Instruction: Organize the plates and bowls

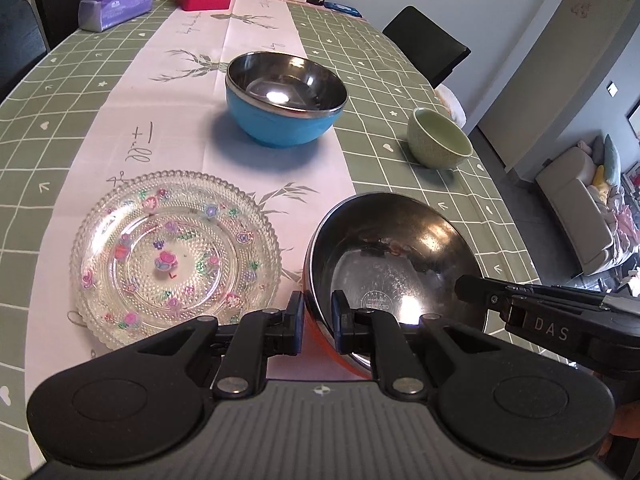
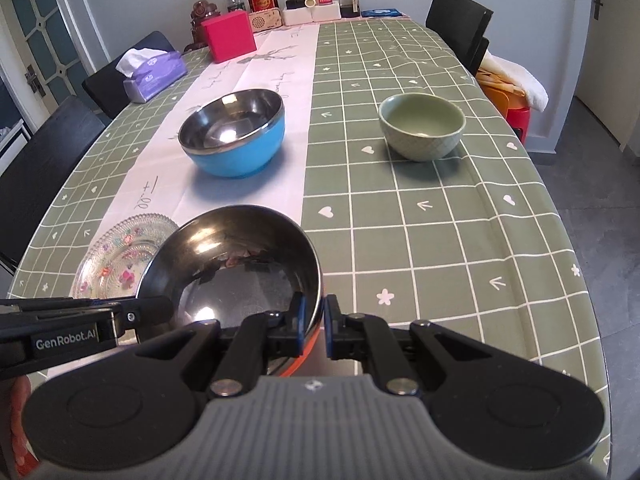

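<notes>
Both grippers hold one steel bowl with an orange outside above the table's near edge. My left gripper is shut on its near-left rim. My right gripper is shut on its near-right rim and shows in the left wrist view as a black arm. A clear glass plate with painted flowers lies just left of that bowl. Farther off stands a steel bowl with a blue outside. A small green ceramic bowl sits to the right.
The table has a green checked cloth with a pale runner down the middle. At the far end stand a tissue pack, a red box, bottles and jars. Black chairs flank the table.
</notes>
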### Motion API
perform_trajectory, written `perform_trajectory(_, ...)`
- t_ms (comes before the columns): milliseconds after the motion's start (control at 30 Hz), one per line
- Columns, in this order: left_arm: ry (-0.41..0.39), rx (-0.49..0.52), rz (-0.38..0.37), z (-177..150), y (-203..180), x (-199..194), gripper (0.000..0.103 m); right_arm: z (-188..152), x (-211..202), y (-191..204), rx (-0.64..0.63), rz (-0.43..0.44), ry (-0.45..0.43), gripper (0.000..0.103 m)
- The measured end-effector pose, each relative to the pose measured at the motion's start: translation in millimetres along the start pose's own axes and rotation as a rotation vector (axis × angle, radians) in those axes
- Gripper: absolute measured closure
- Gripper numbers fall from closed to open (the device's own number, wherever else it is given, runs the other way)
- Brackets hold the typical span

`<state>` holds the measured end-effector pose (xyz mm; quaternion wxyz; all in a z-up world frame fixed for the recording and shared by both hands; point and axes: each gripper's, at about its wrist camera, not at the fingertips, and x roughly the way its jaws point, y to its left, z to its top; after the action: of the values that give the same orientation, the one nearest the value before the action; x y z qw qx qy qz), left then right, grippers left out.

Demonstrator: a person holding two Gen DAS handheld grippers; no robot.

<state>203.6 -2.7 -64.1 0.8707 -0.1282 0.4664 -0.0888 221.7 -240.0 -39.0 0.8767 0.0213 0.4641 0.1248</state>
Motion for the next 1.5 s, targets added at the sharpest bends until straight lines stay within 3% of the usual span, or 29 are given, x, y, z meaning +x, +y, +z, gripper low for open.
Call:
perform_trajectory(500, -0.013, 0.000, -0.026, 2, 2, 2, 0.087, -2, 5, -4, 0.018, 0.001, 0.007, 0.096)
perform_trajectory(667, -0.026, 0.015, -0.020, 1, 0, 1, 0.084, -2, 3, -8, 0.046, 0.026, 0.005, 0.090)
perform_trajectory(700, -0.031, 0.015, -0.023, 1, 0, 0, 0.077, -2, 1, -8, 0.047, 0.026, -0.002, 0.089)
perform_trajectory(800, -0.074, 0.010, -0.022, 1, 0, -8, 0.057, -1, -5, -10, 0.057, 0.020, -0.033, 0.064)
perform_trajectory(867, -0.115, 0.015, -0.021, 3, 1, -15, 0.051, 0, -10, -13, 0.072, 0.024, -0.061, 0.059)
perform_trajectory(933, -0.140, 0.015, -0.028, 7, 2, -21, 0.051, 1, -16, -15, 0.088, 0.042, -0.092, 0.049)
perform_trajectory(1067, -0.187, 0.012, -0.045, 23, 8, -32, 0.051, 14, -31, -15, 0.077, 0.080, -0.176, 0.046)
perform_trajectory(1167, -0.222, 0.027, -0.040, 39, 13, -39, 0.051, 28, -36, -13, 0.070, 0.110, -0.213, 0.035)
perform_trajectory(1233, -0.234, 0.022, -0.041, 51, 17, -41, 0.050, 39, -34, -7, 0.051, 0.126, -0.219, 0.034)
perform_trajectory(1400, -0.256, 0.020, -0.023, 74, 26, -37, 0.049, 68, -17, 18, -0.037, 0.086, -0.222, 0.033)
perform_trajectory(1467, -0.260, 0.031, -0.002, 82, 30, -31, 0.049, 79, -9, 26, -0.066, 0.065, -0.222, 0.030)
perform_trajectory(1500, -0.260, 0.036, 0.006, 85, 31, -27, 0.049, 84, -5, 28, -0.072, 0.055, -0.226, 0.022)
